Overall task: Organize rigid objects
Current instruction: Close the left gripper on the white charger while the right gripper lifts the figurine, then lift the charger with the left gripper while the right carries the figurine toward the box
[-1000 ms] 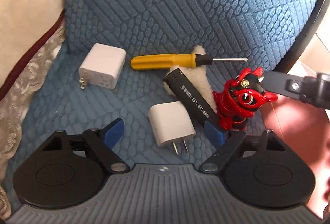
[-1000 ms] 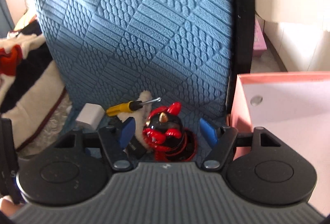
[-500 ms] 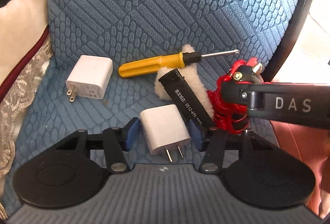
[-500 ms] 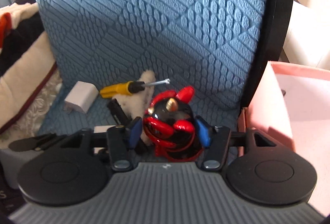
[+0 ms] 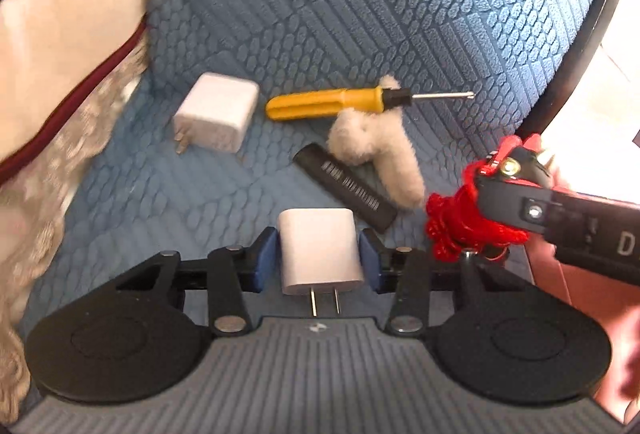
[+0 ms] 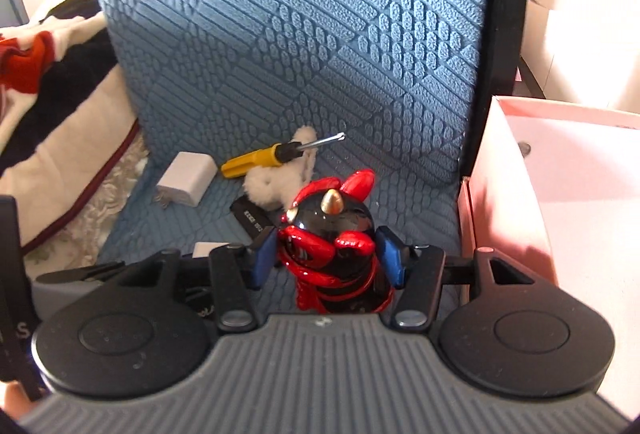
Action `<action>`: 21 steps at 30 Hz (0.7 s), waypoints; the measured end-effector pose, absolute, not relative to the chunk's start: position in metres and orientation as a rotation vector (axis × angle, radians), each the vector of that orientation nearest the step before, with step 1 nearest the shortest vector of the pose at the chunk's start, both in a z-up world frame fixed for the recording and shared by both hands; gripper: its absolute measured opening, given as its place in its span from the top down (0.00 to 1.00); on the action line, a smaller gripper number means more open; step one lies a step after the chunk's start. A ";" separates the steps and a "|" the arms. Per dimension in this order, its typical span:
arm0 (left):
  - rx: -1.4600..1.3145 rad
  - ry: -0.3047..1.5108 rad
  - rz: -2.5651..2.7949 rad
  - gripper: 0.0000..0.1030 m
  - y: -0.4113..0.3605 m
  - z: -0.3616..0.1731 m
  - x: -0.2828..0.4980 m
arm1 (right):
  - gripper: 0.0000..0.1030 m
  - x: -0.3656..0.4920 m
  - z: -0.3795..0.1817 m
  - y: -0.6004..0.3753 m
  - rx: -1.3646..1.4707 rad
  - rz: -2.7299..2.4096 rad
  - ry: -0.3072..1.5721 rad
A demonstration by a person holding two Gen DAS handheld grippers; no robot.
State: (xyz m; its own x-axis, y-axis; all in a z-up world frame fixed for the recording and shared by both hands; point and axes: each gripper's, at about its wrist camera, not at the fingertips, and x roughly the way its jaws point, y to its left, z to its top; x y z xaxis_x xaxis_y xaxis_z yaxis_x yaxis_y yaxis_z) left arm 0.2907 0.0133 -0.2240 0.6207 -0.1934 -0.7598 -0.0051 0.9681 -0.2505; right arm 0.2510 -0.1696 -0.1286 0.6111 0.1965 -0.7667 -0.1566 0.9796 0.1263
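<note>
1. Left wrist view: the left gripper (image 5: 319, 260) has just been closing, and its blue pads (image 5: 265, 257) now press both sides of a white plug adapter (image 5: 319, 251) with its two prongs pointing back at the camera.
2. Beyond it on the blue textured cushion (image 5: 360, 2) lie a black bar with white print (image 5: 345, 191), a tuft of cream fleece (image 5: 376, 146), a yellow-handled screwdriver (image 5: 336, 102) and a second white charger (image 5: 216, 112) with prongs to the lower left.
3. Only this view shows the right gripper's black finger from the side, laid across the red-and-black figurine (image 5: 480, 210) at the right, with its red tassel hanging below.
4. Right wrist view: the right gripper (image 6: 328, 260) has also just been closing; its pads (image 6: 389, 261) clamp the figurine (image 6: 332, 234), upright, with a gold horn on top.
5. This view alone shows the open pink box (image 6: 560, 218) just right of the cushion's black rim (image 6: 496, 34).
6. Here the held adapter shows only as a white corner behind the left finger; the screwdriver (image 6: 260, 159), far charger (image 6: 186, 179), fleece (image 6: 276, 182) and black bar (image 6: 252, 218) lie behind the figurine.
</note>
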 end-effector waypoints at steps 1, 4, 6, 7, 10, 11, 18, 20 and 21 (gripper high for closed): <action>-0.248 0.900 -0.109 0.51 0.016 -0.223 0.286 | 0.45 0.246 -0.127 -0.171 0.054 0.206 0.892; -0.255 0.899 -0.099 0.51 0.021 -0.220 0.269 | 0.45 0.232 -0.121 -0.171 0.046 0.215 0.891; -0.265 0.904 -0.093 0.52 0.026 -0.217 0.260 | 0.45 0.219 -0.118 -0.171 0.031 0.224 0.883; -0.268 0.907 -0.090 0.52 0.028 -0.214 0.253 | 0.45 0.213 -0.119 -0.170 0.015 0.228 0.880; -0.281 0.905 -0.079 0.53 0.037 -0.210 0.238 | 0.45 0.191 -0.118 -0.168 -0.014 0.243 0.888; -0.302 0.908 -0.073 0.53 0.042 -0.209 0.232 | 0.45 0.185 -0.119 -0.168 -0.010 0.250 0.900; -0.346 0.924 -0.060 0.53 0.053 -0.198 0.197 | 0.45 0.139 -0.109 -0.169 -0.043 0.294 0.905; -0.344 0.933 -0.060 0.53 0.053 -0.195 0.191 | 0.45 0.126 -0.105 -0.172 -0.045 0.300 0.900; -0.345 0.939 -0.057 0.53 0.053 -0.195 0.187 | 0.45 0.120 -0.104 -0.172 -0.051 0.299 0.901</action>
State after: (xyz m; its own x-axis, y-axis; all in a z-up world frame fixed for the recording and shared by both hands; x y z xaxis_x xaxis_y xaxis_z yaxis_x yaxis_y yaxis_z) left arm 0.1875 0.0529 -0.1947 0.5935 -0.1971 -0.7803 -0.1006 0.9438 -0.3150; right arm 0.1198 -0.1725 -0.1044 0.5827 0.2344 -0.7782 -0.2770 0.9574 0.0810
